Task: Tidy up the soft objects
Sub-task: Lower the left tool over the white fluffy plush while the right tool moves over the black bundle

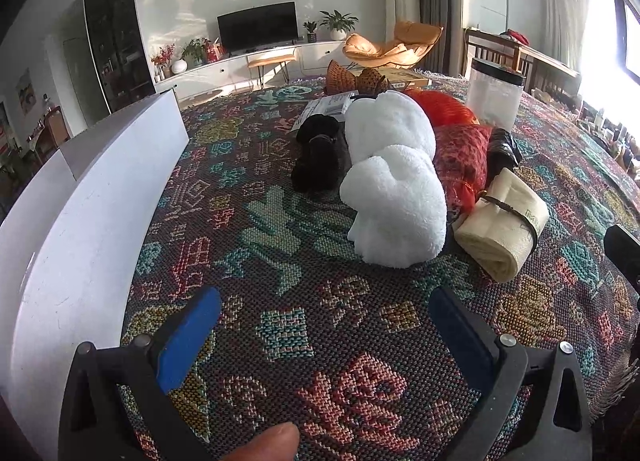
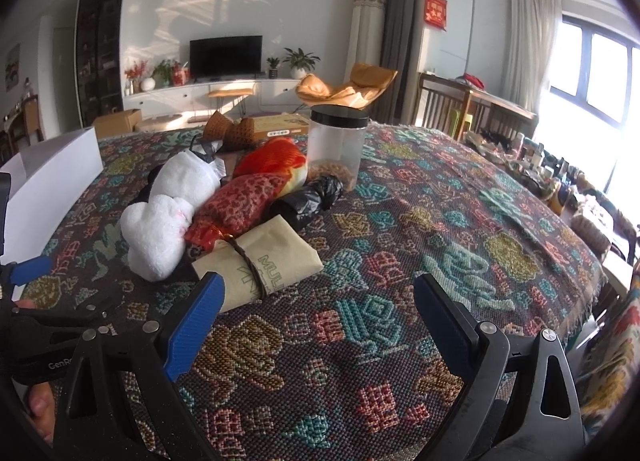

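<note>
Soft objects heaped mid-table: white towel (image 1: 394, 185), black plush (image 1: 318, 157), red pouch (image 1: 460, 165), cream roll (image 1: 502, 221). White box (image 1: 88, 197) stands left, probably their destination. Left gripper (image 1: 324, 325) and right gripper (image 2: 316, 309) hover near, jaws wide, empty, apparently before any pick.

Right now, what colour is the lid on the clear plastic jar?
Black. The lid on the clear jar shows best in the right wrist view.

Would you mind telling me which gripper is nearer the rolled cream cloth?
Right. The right gripper sits just before the rolled cream cloth; the left gripper is farther off, to its left.
</note>
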{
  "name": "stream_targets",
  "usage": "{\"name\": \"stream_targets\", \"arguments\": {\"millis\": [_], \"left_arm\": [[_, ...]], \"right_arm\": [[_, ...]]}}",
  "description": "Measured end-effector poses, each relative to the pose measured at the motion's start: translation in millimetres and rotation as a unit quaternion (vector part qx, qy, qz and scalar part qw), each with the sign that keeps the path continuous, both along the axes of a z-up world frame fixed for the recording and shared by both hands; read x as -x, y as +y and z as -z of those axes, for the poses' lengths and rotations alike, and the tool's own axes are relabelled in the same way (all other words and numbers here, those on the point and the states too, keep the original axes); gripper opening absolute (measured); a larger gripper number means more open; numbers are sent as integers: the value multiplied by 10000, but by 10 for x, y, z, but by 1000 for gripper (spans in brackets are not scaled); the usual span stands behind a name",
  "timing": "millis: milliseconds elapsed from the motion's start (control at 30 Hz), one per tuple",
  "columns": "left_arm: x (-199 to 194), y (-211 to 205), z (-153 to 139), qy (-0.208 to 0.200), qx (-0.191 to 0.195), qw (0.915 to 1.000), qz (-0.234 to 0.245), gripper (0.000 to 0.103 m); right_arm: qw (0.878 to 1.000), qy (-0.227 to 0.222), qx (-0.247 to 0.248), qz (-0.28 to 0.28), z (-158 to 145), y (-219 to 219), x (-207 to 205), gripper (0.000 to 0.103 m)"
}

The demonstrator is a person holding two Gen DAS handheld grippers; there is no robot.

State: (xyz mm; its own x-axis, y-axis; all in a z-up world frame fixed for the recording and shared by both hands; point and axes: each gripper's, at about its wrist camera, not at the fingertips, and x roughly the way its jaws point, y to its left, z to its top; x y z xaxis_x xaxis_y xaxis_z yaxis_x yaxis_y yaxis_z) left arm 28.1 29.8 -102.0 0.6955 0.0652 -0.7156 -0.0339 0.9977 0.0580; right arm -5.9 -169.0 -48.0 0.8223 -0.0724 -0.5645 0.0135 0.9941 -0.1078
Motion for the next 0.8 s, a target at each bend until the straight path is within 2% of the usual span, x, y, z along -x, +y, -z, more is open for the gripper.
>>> {"name": "stream_targets", "arguments": {"millis": [233, 333, 467, 533, 567, 667, 733, 800], "left_arm": [[-23, 32, -5, -25, 30, 10000, 2, 103], [-88, 33, 36, -18, -63, 10000, 37, 103], [-226, 107, 196, 222, -210, 9995, -8, 103], [-268, 179, 273, 332, -227, 9992, -54, 103], [-291, 206, 305, 403, -205, 9990, -71, 103], [-390, 253, 336, 566, -37, 9984, -39, 103], [-450, 217, 339, 561, -191, 9982, -7, 103], [-523, 174, 349, 565, -310, 9979, 60, 103]], "right_arm": [[9997, 250, -22, -79, 59, 12, -84, 97], [9952, 840, -267, -435, 204, 46, -275, 97], [9768, 1914, -528, -806, 535, 128, -631, 97], [9686, 2241, -636, -862, 672, 138, -806, 97], [9688, 2248, -637, -829, 700, 128, -875, 97], [9785, 1914, -676, -354, 689, -61, -1065, 96], [9790, 1802, -930, 194, 732, -304, -1159, 96], [9782, 1669, -878, 871, 727, -526, -1203, 96]]}}
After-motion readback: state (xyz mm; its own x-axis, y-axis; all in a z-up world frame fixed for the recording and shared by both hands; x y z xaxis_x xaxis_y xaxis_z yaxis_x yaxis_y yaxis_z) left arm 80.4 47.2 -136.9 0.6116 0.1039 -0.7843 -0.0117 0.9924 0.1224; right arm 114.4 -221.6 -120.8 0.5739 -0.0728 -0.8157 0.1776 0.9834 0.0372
